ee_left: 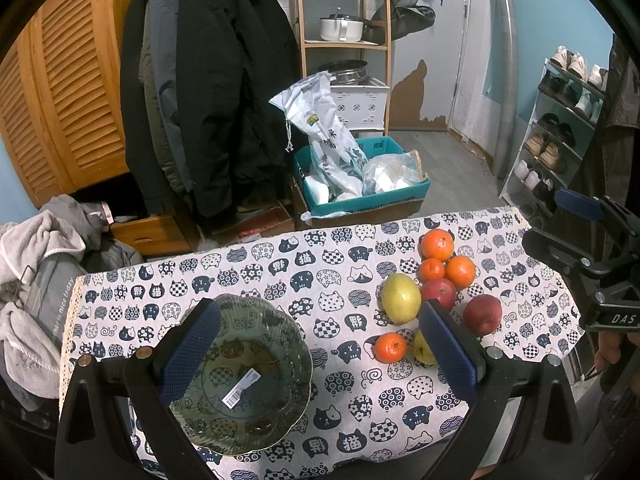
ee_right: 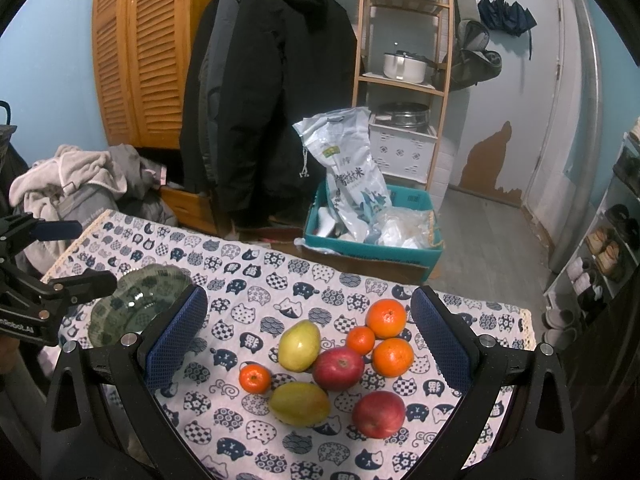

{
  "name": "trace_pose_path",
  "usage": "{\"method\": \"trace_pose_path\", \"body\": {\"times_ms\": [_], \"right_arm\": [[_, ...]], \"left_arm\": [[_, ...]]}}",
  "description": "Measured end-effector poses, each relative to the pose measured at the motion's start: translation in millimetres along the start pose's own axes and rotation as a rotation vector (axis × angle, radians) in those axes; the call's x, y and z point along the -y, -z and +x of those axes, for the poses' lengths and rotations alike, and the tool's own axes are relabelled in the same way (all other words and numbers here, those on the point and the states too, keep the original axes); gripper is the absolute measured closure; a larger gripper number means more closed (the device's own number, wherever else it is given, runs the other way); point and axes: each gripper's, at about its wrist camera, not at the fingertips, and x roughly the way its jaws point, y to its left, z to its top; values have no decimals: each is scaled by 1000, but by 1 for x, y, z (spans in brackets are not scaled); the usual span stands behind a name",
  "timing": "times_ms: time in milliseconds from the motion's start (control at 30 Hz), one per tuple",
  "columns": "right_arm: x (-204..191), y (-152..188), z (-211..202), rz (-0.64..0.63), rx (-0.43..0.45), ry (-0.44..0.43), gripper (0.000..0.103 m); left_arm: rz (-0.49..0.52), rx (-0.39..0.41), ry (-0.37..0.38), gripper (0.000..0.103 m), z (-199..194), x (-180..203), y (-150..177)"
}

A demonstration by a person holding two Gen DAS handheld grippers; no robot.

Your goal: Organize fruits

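Note:
A green glass bowl (ee_left: 244, 376) sits empty on the cat-print tablecloth (ee_left: 320, 272); it also shows at the left in the right wrist view (ee_right: 136, 300). Several fruits lie loose to its right: two red apples (ee_right: 338, 367) (ee_right: 378, 414), two yellow-green pears (ee_right: 299, 344) (ee_right: 298, 403), and several oranges (ee_right: 386, 318). My left gripper (ee_left: 316, 352) is open above the bowl's right side. My right gripper (ee_right: 308, 340) is open above the fruit pile, holding nothing. The fruits show in the left wrist view (ee_left: 401, 298) too.
Beyond the table's far edge stand a teal box (ee_left: 360, 184) with bags, dark coats (ee_left: 208, 92) on a rack, a wooden shelf (ee_left: 344, 40) and a shoe rack (ee_left: 560, 128). A pile of clothes (ee_left: 40, 272) lies left of the table.

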Motion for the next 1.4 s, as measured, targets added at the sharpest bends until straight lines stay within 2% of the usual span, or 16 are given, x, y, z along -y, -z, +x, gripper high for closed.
{"method": "trace_pose_path", "body": {"times_ms": [500, 967, 1167, 1400], "right_arm": [[4, 11, -2, 10, -4, 7, 3], [42, 15, 8, 67, -67, 79, 3], [61, 28, 25, 93, -134, 118, 3], [82, 56, 57, 144, -256, 127, 3]], "left_arm": [[16, -12, 2, 3, 4, 3, 8], [46, -86, 7, 3, 44, 17, 3], [51, -117, 2, 3, 60, 24, 3], [79, -146, -15, 3, 81, 37, 9]]}}
